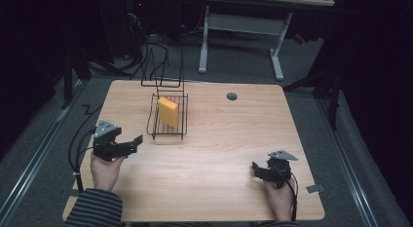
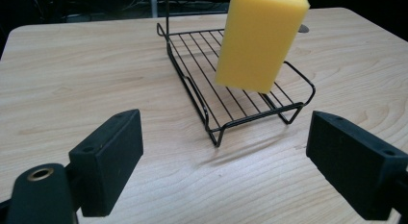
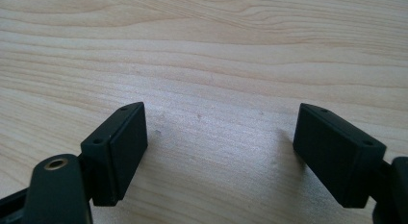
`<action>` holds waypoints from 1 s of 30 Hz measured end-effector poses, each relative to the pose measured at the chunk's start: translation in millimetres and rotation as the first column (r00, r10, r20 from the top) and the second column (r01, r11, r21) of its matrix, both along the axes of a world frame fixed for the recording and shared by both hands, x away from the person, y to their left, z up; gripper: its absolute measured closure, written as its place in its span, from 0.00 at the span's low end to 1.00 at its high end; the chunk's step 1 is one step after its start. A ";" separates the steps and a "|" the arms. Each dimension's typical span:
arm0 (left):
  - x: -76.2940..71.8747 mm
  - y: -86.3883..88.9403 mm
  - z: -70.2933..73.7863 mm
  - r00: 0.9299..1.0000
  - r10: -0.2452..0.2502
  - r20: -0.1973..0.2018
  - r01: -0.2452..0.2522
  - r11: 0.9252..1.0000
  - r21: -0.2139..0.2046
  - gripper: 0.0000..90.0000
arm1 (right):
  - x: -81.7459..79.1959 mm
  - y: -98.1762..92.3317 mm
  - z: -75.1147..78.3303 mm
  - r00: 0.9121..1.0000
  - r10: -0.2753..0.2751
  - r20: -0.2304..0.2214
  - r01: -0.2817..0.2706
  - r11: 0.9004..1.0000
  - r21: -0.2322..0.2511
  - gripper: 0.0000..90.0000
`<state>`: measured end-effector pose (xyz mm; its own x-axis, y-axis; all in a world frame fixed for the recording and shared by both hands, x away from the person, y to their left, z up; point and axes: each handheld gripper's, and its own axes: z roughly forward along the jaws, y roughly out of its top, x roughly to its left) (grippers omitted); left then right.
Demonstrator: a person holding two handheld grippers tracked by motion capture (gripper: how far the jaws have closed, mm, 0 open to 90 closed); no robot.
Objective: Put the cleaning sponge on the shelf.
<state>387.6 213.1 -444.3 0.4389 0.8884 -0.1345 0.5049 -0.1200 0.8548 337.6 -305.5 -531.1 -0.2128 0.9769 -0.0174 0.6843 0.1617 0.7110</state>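
A yellow sponge [image 1: 169, 111] [image 2: 260, 39] stands on end, leaning, in a black wire rack [image 1: 168, 133] [image 2: 239, 108] on the wooden table [image 1: 219, 139]. My left gripper [image 1: 135, 143] [image 2: 223, 161] is held low to the left of the rack's near end, pointing at it, jaws apart with nothing between them. My right gripper [image 1: 257, 168] [image 3: 219, 152] rests near the table's front right, open, with bare wood between its pads.
A round grommet hole [image 1: 232, 96] lies in the table's far right part. The rack's tall wire back [image 1: 163, 71] rises at the table's far edge. Cables trail off the table's left side. A white desk frame [image 1: 243, 37] stands on the floor beyond.
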 end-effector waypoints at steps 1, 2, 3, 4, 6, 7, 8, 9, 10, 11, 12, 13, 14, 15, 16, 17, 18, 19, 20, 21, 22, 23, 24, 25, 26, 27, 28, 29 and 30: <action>-0.2 0.6 -0.9 1.000 0.001 -0.004 -0.001 1.000 -0.001 0.15 | 0.0 0.0 0.0 1.000 0.000 0.000 0.000 1.000 0.000 0.22; -0.4 1.1 -1.7 1.000 0.002 -0.005 -0.002 1.000 0.000 0.15 | 0.0 0.0 0.0 1.000 0.000 0.000 0.000 1.000 0.000 0.22; -0.7 1.4 -2.7 1.000 0.003 -0.007 -0.003 1.000 0.000 0.15 | 0.0 0.0 0.0 1.000 0.000 0.000 0.000 1.000 0.000 0.22; -1.0 1.6 -3.8 1.000 0.004 -0.008 -0.004 1.000 -0.001 0.15 | 0.0 0.0 0.0 1.000 0.000 0.000 0.000 1.000 0.000 0.22; -1.7 2.2 -6.3 1.000 0.004 -0.015 -0.004 1.000 0.000 0.15 | 0.0 0.0 0.0 1.000 0.000 0.000 0.000 1.000 0.000 0.22; -1.7 2.6 -7.8 1.000 0.005 -0.016 -0.005 1.000 0.002 0.15 | 0.0 0.0 0.0 1.000 0.000 0.000 0.000 1.000 0.000 0.22; -1.7 3.2 -9.3 1.000 0.007 -0.020 -0.007 1.000 0.005 0.15 | 0.0 0.0 0.0 1.000 0.000 0.000 0.000 1.000 0.000 0.22; -1.5 3.9 -10.7 1.000 0.007 -0.025 -0.007 1.000 0.006 0.15 | 0.0 0.0 0.0 1.000 0.000 0.000 0.000 1.000 0.000 0.22; -1.6 4.4 -12.1 0.999 0.010 -0.030 -0.010 1.000 0.001 0.16 | 0.0 0.0 0.0 1.000 0.000 0.000 0.000 1.000 0.000 0.22; -1.9 5.1 -13.3 0.999 0.009 -0.033 -0.009 1.000 0.002 0.15 | 0.0 0.0 0.0 1.000 0.000 0.000 0.000 1.000 0.000 0.22; -2.8 5.6 -14.4 0.999 0.012 -0.034 -0.012 1.000 0.004 0.16 | 0.0 0.0 0.0 1.000 0.000 0.000 0.000 1.000 0.000 0.22; -3.5 6.2 -15.6 0.999 0.013 -0.034 -0.012 1.000 0.006 0.16 | 0.0 0.0 0.0 1.000 0.000 0.000 0.000 1.000 0.000 0.22; -4.5 6.8 -17.4 0.999 0.017 -0.040 -0.017 1.000 0.002 0.16 | 0.0 0.0 0.0 1.000 0.000 0.000 0.000 1.000 0.000 0.22; -4.8 7.5 -18.6 0.999 0.018 -0.041 -0.018 1.000 0.003 0.16 | 0.0 0.0 0.0 1.000 0.000 0.000 0.000 1.000 0.000 0.22; -5.4 8.6 -20.1 0.999 0.020 -0.045 -0.020 1.000 0.004 0.16 | 0.0 0.0 0.0 1.000 0.000 0.000 0.000 1.000 0.000 0.22; -5.8 9.6 -21.6 0.999 0.025 -0.048 -0.025 1.000 0.003 0.16 | 0.0 0.0 0.0 1.000 0.000 0.000 0.000 1.000 0.000 0.22; -6.0 10.7 -23.1 0.998 0.027 -0.051 -0.027 1.000 0.001 0.16 | 0.0 0.0 0.0 1.000 0.000 0.000 0.000 1.000 0.000 0.22; -6.1 11.7 -24.5 0.998 0.030 -0.056 -0.030 1.000 0.001 0.16 | 0.0 0.0 0.0 1.000 0.000 0.000 0.000 1.000 0.000 0.22; -6.4 12.5 -26.1 0.998 0.033 -0.060 -0.033 0.999 -0.003 0.16 | 0.0 0.0 0.0 1.000 0.000 0.000 0.000 1.000 0.000 0.22; -6.6 12.9 -26.9 0.997 0.035 -0.062 -0.035 0.999 -0.002 0.16 | 0.0 0.0 0.0 1.000 0.000 0.000 0.000 1.000 0.000 0.22; -6.9 13.1 -28.1 0.997 0.036 -0.063 -0.036 0.999 -0.001 0.16 | 0.0 0.0 0.0 1.000 0.000 0.000 0.000 1.000 0.000 0.22; -6.9 13.1 -29.3 0.997 0.034 -0.067 -0.034 0.999 -0.001 0.16 | 0.0 0.0 0.0 1.000 0.000 0.000 0.000 1.000 0.000 0.22; -6.9 13.1 -30.6 0.997 0.032 -0.071 -0.032 0.999 0.001 0.16 | 0.0 0.0 0.0 1.000 0.000 0.000 0.000 1.000 0.000 0.22; -6.9 12.9 -31.8 0.997 0.033 -0.072 -0.033 0.999 0.000 0.16 | 0.0 0.0 0.0 1.000 0.000 0.000 0.000 1.000 0.000 0.22; -6.9 13.2 -32.8 0.997 0.033 -0.074 -0.033 0.999 0.003 0.16 | 0.0 0.0 0.0 1.000 0.000 0.000 0.000 1.000 0.000 0.22; -6.9 13.4 -34.0 0.996 0.035 -0.077 -0.034 0.999 0.002 0.16 | 0.0 0.0 0.0 1.000 0.000 0.000 0.000 1.000 0.000 0.22; -6.6 13.7 -35.3 0.996 0.035 -0.078 -0.035 0.999 0.001 0.16 | 0.0 0.0 0.0 1.000 0.000 0.000 0.000 1.000 0.000 0.22; -6.5 14.0 -36.5 0.996 0.036 -0.084 -0.036 0.999 0.004 0.16 | 0.0 0.0 0.0 1.000 0.000 0.000 0.000 1.000 0.000 0.22; -6.3 14.1 -37.8 0.996 0.039 -0.084 -0.038 0.999 0.006 0.16 | 0.0 0.0 0.0 1.000 0.000 0.000 0.000 1.000 0.000 0.22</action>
